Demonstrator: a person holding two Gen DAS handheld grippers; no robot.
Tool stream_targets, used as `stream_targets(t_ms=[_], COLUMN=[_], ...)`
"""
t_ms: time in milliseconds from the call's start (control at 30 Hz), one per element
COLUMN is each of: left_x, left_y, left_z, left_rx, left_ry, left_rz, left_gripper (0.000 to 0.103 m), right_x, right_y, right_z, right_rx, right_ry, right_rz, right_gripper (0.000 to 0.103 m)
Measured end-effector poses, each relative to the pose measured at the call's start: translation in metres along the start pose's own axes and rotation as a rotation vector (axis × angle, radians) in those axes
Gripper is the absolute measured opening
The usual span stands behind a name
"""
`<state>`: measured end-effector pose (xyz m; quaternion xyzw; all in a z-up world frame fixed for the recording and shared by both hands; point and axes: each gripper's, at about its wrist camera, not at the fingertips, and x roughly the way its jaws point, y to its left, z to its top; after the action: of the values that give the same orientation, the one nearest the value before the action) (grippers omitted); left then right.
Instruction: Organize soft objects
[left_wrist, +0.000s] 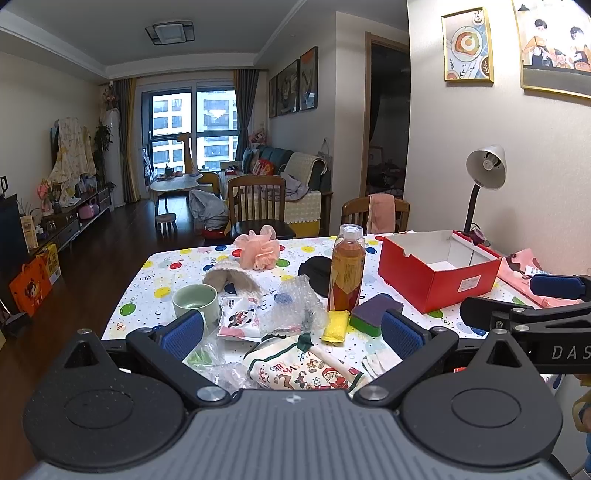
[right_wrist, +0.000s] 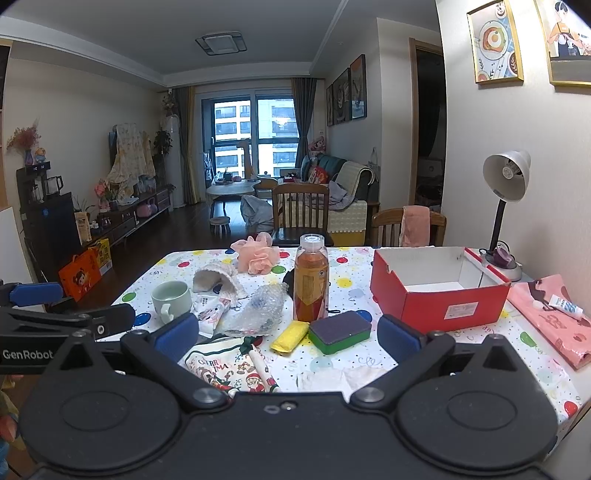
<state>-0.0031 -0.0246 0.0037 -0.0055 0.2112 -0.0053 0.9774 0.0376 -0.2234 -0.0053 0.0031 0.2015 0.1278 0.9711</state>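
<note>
Soft items lie on the dotted tablecloth: a pink bath pouf at the far edge, a beige knitted piece, bubble wrap, a yellow sponge, a green-and-purple sponge and a Christmas cloth. An open red box stands at the right. My left gripper hovers open above the cloth. My right gripper is open over the near sponges. Neither holds anything.
An upright drink bottle, a green mug, a cartoon packet and a plastic bag sit among the soft things. A desk lamp and pink bag are at the right. Chairs stand behind.
</note>
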Motion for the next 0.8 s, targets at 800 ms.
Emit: stream_targets(t_ms=[800], left_x=[0.0082], left_y=[-0.0034], left_z=[0.0013], left_rx=[-0.039], left_ry=[-0.002], left_rz=[-0.021], left_gripper=[0.103], right_x=[0.0022], right_y=[-0.0089], right_z=[0.0021], right_rx=[0.003], right_ry=[-0.003], right_rz=[0.010], right_gripper=[0.103])
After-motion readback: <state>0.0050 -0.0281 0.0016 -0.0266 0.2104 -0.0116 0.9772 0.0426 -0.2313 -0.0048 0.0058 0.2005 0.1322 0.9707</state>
